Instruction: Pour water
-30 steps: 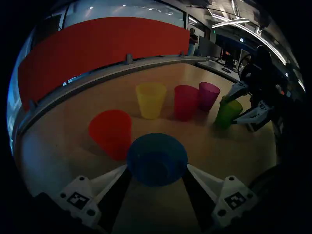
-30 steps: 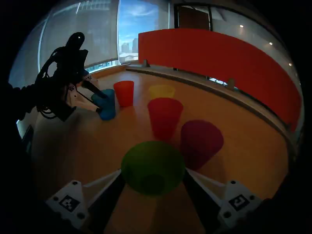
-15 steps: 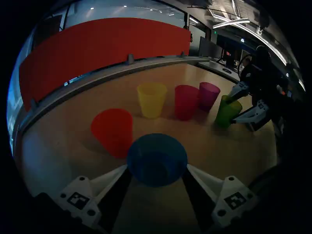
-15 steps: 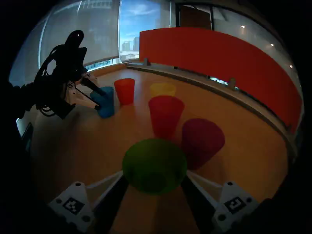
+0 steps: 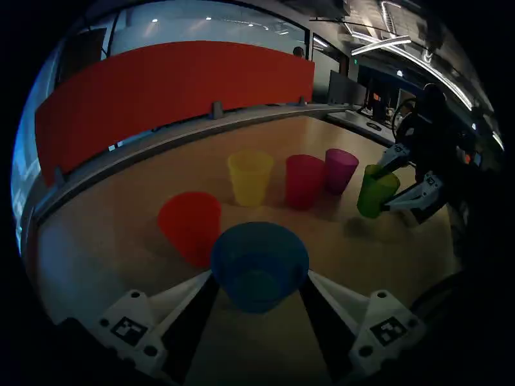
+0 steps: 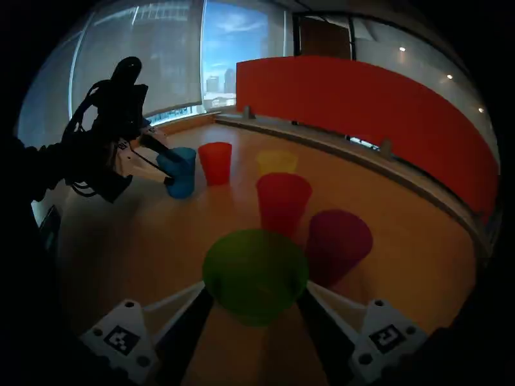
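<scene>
My left gripper [image 5: 259,283] is shut on a blue cup [image 5: 259,264], held upright just above the wooden table [image 5: 360,257]. In the right gripper view the same blue cup [image 6: 178,170] hangs at the far left in that gripper [image 6: 168,168]. My right gripper [image 6: 255,293] is shut on a green cup [image 6: 255,273], lifted off the table. The left gripper view has this green cup [image 5: 376,190] at the right, casting a shadow below it. An orange cup [image 5: 190,225], a yellow cup [image 5: 250,177], a red cup [image 5: 304,181] and a purple cup [image 5: 339,170] stand in a row.
A long red panel [image 5: 174,83] runs behind a raised ledge [image 5: 193,125] at the table's far edge. A person's dark sleeve [image 6: 38,170] holds the left gripper. Large windows [image 6: 174,58] stand beyond the table. Open tabletop [image 6: 129,238] lies between the two grippers.
Both cups have risen off the table in their grippers. The standing cups sit lower in both views than before, and a shadow now shows under the green cup.
</scene>
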`<move>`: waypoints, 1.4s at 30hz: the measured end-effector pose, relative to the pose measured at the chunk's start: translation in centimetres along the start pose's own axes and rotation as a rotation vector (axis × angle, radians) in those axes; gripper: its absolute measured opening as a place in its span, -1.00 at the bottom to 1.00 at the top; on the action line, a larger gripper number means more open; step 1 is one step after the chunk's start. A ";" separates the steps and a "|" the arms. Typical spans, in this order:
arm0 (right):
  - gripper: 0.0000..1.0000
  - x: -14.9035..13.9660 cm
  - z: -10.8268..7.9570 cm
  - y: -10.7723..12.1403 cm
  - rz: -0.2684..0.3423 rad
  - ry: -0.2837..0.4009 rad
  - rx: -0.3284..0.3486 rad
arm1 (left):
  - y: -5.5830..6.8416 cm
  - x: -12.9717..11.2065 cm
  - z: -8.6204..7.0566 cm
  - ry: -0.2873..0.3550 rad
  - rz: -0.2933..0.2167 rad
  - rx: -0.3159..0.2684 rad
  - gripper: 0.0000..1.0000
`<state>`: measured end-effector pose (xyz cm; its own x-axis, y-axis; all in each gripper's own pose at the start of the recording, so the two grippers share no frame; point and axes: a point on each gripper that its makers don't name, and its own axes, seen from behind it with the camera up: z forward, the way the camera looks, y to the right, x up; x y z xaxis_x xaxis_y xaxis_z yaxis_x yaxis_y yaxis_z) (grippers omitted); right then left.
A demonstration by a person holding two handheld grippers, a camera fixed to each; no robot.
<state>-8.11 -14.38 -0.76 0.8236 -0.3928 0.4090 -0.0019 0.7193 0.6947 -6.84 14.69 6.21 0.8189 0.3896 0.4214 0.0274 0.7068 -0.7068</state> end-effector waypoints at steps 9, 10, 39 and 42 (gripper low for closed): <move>0.73 1.9 -1.1 -0.2 0.010 0.043 -0.010 | 0.1 1.3 -1.3 0.053 -0.010 0.014 0.66; 0.73 2.2 -1.2 -0.2 0.011 0.050 -0.011 | 0.1 1.5 -1.5 0.060 -0.013 0.014 0.66; 0.73 8.0 -5.1 -2.1 -0.018 0.188 -0.041 | 0.9 5.9 -7.1 0.211 0.002 0.052 0.66; 0.73 8.3 -5.4 -2.4 -0.021 0.198 -0.040 | 1.0 6.2 -7.5 0.222 0.004 0.057 0.66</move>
<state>1.78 -16.28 -2.17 0.9186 -0.2905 0.2678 0.0358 0.7361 0.6760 2.59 13.32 3.86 0.9253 0.2574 0.2786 -0.0035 0.7402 -0.6724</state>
